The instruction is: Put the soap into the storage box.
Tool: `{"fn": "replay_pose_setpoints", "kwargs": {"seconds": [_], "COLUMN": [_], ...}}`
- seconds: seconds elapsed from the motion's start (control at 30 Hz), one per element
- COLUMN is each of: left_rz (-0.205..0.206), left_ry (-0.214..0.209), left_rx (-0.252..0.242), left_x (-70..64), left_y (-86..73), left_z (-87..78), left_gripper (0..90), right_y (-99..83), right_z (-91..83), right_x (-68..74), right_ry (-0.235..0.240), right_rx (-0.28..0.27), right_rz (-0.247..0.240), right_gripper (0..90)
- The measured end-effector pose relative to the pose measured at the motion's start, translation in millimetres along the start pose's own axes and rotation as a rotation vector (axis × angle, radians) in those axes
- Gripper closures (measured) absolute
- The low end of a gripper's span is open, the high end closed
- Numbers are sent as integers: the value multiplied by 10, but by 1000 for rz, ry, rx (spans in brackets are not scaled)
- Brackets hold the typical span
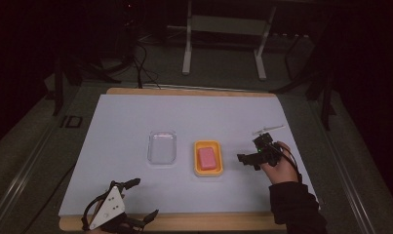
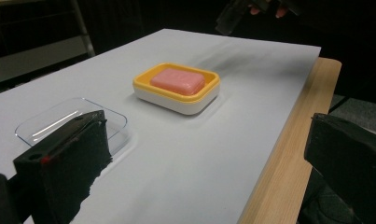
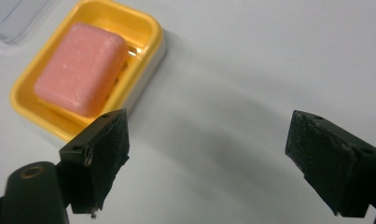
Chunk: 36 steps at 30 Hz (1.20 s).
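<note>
**Spread claws, slippery soap: where the pick could fail**

Black jaws of the right claw (image 3: 209,158) are seen spread wide and empty, hovering over bare worktop with the pink soap bar (image 3: 81,68) just ahead and to the jaws' left. The bar lies flat in the yellow soap dish (image 3: 143,25), which stands near the middle of the white sheet (image 1: 121,122); the right claw (image 1: 250,157) is held just beside it, not touching. A smooth, rounded bar is judged likely to squirt out if pinched off-centre or too near its top edge. The dish rim stands close around the bar, so a jaw lowered carelessly could catch the rim and drag or tip the light dish. The clear plastic lid (image 2: 71,119) lies beyond the dish from the right claw, and could be knocked by a sliding dish. The left claw (image 1: 138,200) is likewise spread and empty, held at the near wooden edge (image 2: 288,154), well apart from the dish.
</note>
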<state>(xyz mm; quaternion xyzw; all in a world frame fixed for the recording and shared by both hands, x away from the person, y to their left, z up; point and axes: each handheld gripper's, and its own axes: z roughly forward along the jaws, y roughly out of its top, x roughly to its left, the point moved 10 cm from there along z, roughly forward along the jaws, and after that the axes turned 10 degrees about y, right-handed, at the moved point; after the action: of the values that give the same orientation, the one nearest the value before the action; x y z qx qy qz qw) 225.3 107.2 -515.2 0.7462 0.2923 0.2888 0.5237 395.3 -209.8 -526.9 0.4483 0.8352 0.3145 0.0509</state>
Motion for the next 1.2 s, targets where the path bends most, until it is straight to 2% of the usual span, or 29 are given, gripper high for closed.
{"fn": "replay_pose_setpoints", "kwargs": {"seconds": [0.13, 0.2, 0.3, 0.57, 0.7, 0.8, 0.97, 1.07, 1.2], "left_rz": [5, 5, 6, 8, 10, 10, 10, 9, 7], "left_ry": [0, 1, 2, 2, 2, 4, 4, 2, -2], "left_rx": [1, 1, 2, 4, 6, 8, 10, 7, 4], "left_x": [-2, -2, -2, -3, -1, 1, 2, 0, -8], "left_y": [-2, -3, -4, -6, -10, -13, -16, -11, -5], "left_z": [1, 2, 5, 7, 10, 13, 18, 18, 16], "left_gripper": [5, 6, 6, 6, 5, 5, 6, 6, 6], "right_y": [-157, -216, -302, -539, -619, -690, -777, -817, -844], "right_z": [-73, -117, -166, -173, -183, -220, -260, -257, -209], "right_x": [-74, -109, -165, -245, -292, -354, -406, -451, -449], "right_ry": [-12, -13, -38, -63, -62, -77, -81, -105, -78], "right_rx": [-2, -21, -33, -17, -28, -60, -122, -147, -153], "right_rz": [-13, -9, -26, -83, -83, -105, -94, -89, -36], "right_gripper": [132, 133, 136, 135, 135, 135, 135, 135, 135]}}
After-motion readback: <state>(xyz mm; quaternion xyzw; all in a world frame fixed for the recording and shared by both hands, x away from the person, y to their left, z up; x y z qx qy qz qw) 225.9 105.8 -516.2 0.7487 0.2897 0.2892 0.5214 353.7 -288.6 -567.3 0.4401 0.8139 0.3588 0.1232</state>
